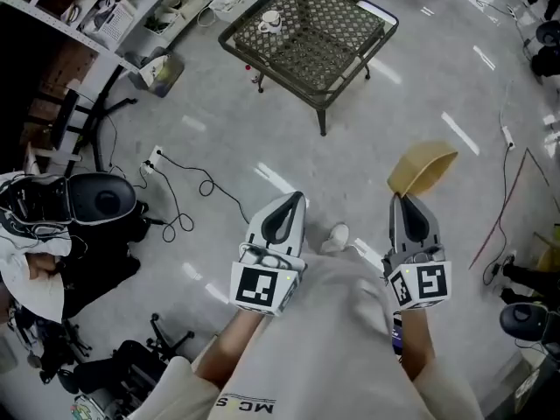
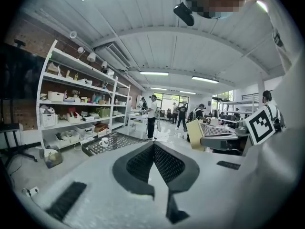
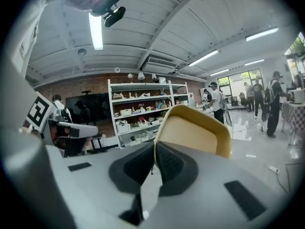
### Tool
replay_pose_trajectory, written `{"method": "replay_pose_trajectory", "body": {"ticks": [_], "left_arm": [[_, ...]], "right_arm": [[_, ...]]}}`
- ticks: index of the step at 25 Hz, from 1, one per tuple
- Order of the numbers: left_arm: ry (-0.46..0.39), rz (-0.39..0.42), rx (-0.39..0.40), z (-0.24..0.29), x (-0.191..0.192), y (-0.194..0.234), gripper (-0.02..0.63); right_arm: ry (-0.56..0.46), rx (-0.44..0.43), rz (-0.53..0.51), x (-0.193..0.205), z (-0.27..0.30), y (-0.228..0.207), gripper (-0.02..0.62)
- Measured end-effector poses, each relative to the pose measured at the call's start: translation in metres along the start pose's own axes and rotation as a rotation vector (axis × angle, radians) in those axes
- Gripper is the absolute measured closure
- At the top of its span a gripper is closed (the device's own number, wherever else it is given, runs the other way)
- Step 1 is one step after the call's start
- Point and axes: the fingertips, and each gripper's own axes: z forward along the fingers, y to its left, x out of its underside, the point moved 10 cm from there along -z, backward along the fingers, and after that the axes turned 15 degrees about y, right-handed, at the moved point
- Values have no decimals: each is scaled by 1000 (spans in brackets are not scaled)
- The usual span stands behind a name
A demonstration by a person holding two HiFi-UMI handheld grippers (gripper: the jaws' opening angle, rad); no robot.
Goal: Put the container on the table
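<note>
My right gripper (image 3: 155, 147) has its jaws pinched on the rim of the tan container (image 3: 195, 135), which juts beyond the tips. It looks light, thin and stiff, so an edge hold should do. The left gripper (image 2: 153, 144) is closed on nothing. The surface (image 1: 325, 38) lies well ahead.

We see a pale grey T-shirt (image 1: 337, 339) with black lettering (image 1: 248, 405) at its hem. The left gripper (image 1: 295, 198) and right gripper (image 1: 399, 199) are light grey plastic, with smooth tapered shells and black diamond-textured pads (image 2: 167, 165). Each bears a white cube (image 1: 261, 287) printed with black square markers
</note>
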Motion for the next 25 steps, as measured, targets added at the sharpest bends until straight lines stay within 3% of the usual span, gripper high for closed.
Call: {"method": "replay_pose_trajectory", "body": {"ticks": [13,25], "left_arm": [[12,23,-15,34,-6,-60,583],[55,1,31,122,-36,-38,583]], "right_arm": [[-53,-47,27,7,-25,-60,569],[-12,-15,40,-22,23,-113,569]]}}
